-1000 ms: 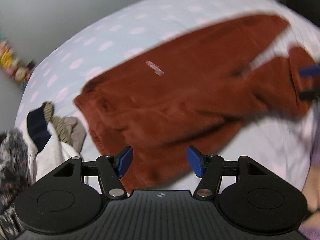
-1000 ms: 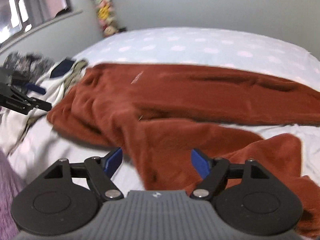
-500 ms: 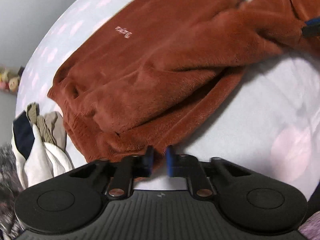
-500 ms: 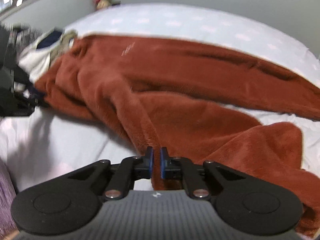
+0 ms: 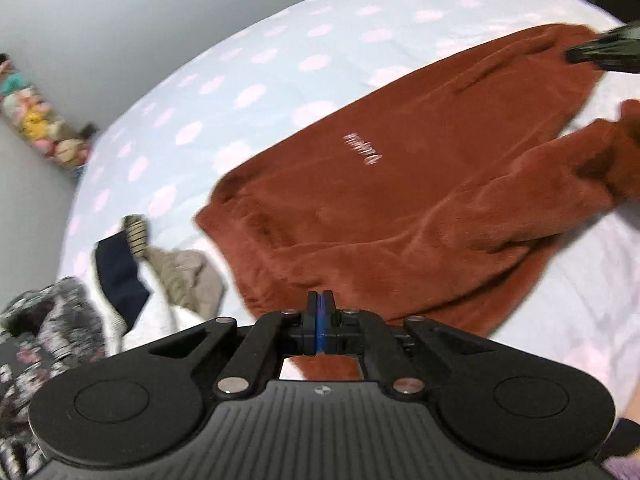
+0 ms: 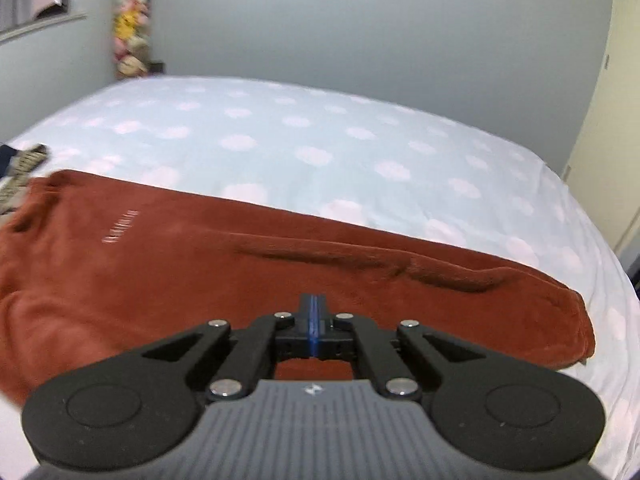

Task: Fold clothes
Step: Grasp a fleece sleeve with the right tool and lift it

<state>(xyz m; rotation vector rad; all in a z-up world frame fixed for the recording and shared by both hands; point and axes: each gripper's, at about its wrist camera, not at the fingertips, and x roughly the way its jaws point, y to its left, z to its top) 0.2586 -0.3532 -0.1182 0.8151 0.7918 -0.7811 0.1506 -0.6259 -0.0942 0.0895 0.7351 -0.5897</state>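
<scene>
We see a big bed with a pale blue sheet dotted with pink spots (image 6: 312, 136). On it lies our fluffy rust-red fleece top with small white letters (image 5: 400, 208), spread wide across the near side of the bed. At 9 o'clock from the top sits a messy pile of other clothes in white, navy and tan (image 5: 152, 280). Our black left gripper (image 5: 319, 316) is pinched tight on the top's near edge. Our black right gripper (image 6: 314, 320) is squeezed closed too, with red fleece right under it.
</scene>
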